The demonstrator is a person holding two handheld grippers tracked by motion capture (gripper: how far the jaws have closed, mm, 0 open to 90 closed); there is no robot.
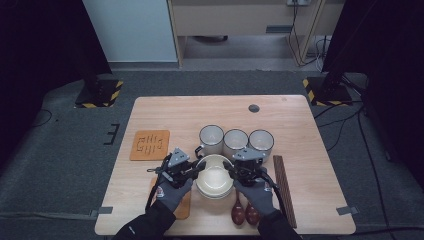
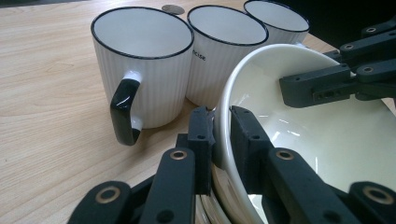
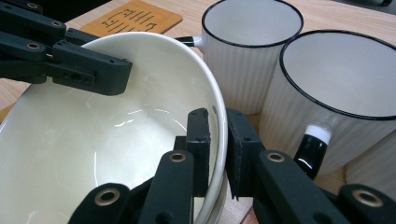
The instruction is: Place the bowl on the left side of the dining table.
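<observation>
The left gripper (image 2: 222,135) has its jaws nipped on the rim of the top bowl (image 1: 214,176) at about nine o'clock, one jaw inside the wall and one outside; the right gripper (image 3: 217,140) pinches the opposite rim at about three o'clock in the same way. The bowl is cream glazed ceramic, round and smooth, glossy inside, and it sits nested on at least one more bowl at the near middle of the worktop (image 1: 150,107). I judge it stiff, fairly heavy, breakable and slick under hard pads, so a two-sided rim grip lifted level looks safest; a tilt could let it slide out or clink on the bowl beneath. At twelve o'clock from the bowl stand three white ribbed mugs (image 1: 236,140) with dark rims, just beside it, the left one with a black-tipped handle. At ten o'clock lies an orange coaster (image 1: 150,145) with cut-out slots; at five o'clock two reddish-brown wooden spoons (image 1: 245,213); at three o'clock dark chopsticks (image 1: 284,187).
</observation>
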